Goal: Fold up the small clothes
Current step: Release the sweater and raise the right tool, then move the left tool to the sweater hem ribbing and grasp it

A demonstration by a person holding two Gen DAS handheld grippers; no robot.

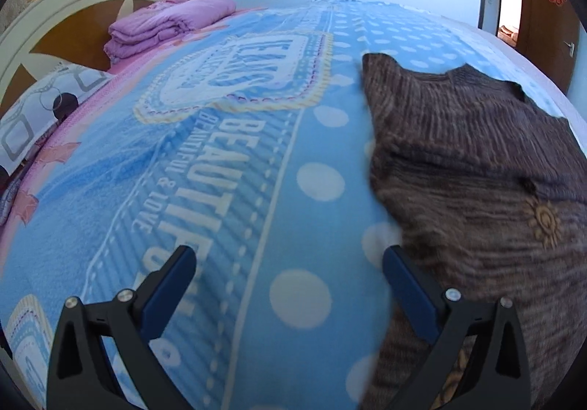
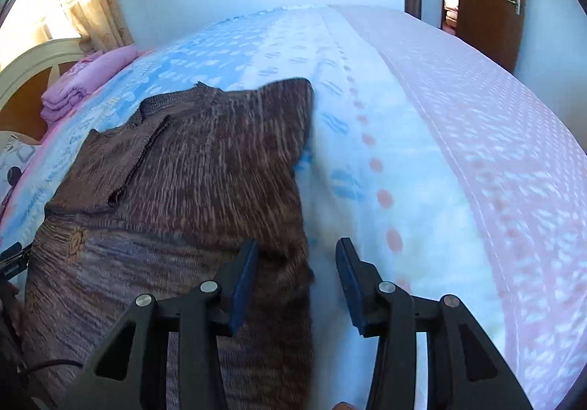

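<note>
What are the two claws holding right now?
Nothing. The left claw and right claw are both open beside the brown sweater's edges on the blue blanket.

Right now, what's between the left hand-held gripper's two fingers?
Only bare blue blanket, as the left wrist view shows. The left hand-held gripper is open, and the brown sweater lies at its right finger, not between them.
</note>
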